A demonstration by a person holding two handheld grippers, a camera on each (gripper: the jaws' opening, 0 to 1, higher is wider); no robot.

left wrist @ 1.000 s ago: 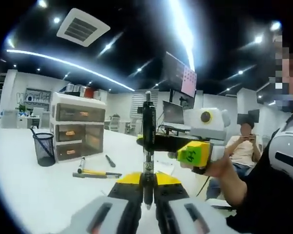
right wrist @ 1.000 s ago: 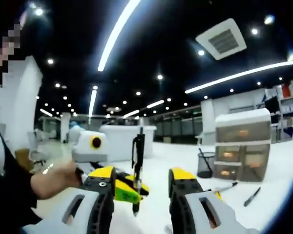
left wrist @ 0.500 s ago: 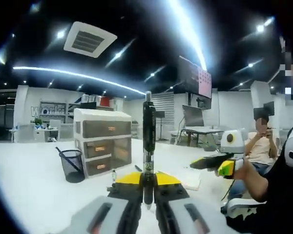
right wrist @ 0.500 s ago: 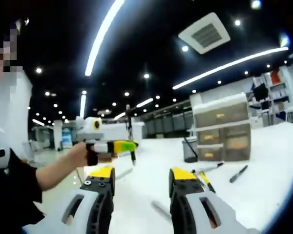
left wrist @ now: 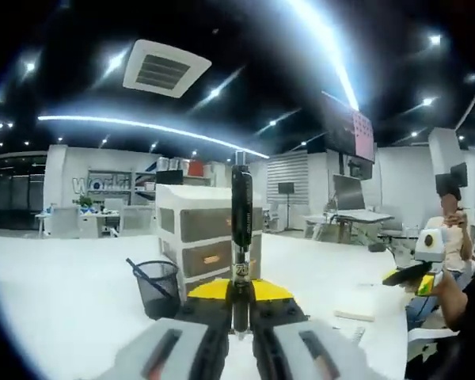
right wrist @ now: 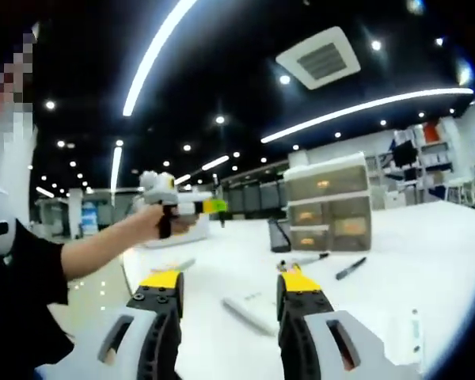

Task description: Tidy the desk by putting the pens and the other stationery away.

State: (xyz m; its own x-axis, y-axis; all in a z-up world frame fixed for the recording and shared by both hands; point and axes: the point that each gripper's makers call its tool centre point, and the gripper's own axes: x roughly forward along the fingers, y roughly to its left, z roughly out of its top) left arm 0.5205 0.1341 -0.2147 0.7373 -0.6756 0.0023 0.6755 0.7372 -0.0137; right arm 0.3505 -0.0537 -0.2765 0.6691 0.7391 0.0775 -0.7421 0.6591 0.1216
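My left gripper (left wrist: 239, 313) is clamped on a black pen (left wrist: 240, 229), held upright between the jaws. My right gripper (right wrist: 229, 305) stands wide apart, holding nothing.

Containers: a black mesh pen cup (left wrist: 157, 289) sits on the white desk (left wrist: 55, 285) at 9 o'clock of the held pen, one thin stick leaning in it. Just behind it is a three-drawer organiser (left wrist: 199, 241), drawers closed; contents cannot be made out.

In the right gripper view, two loose pens (right wrist: 350, 268) lie at 2 o'clock, near the organiser, and a flat white item (right wrist: 251, 310) lies between my jaws.
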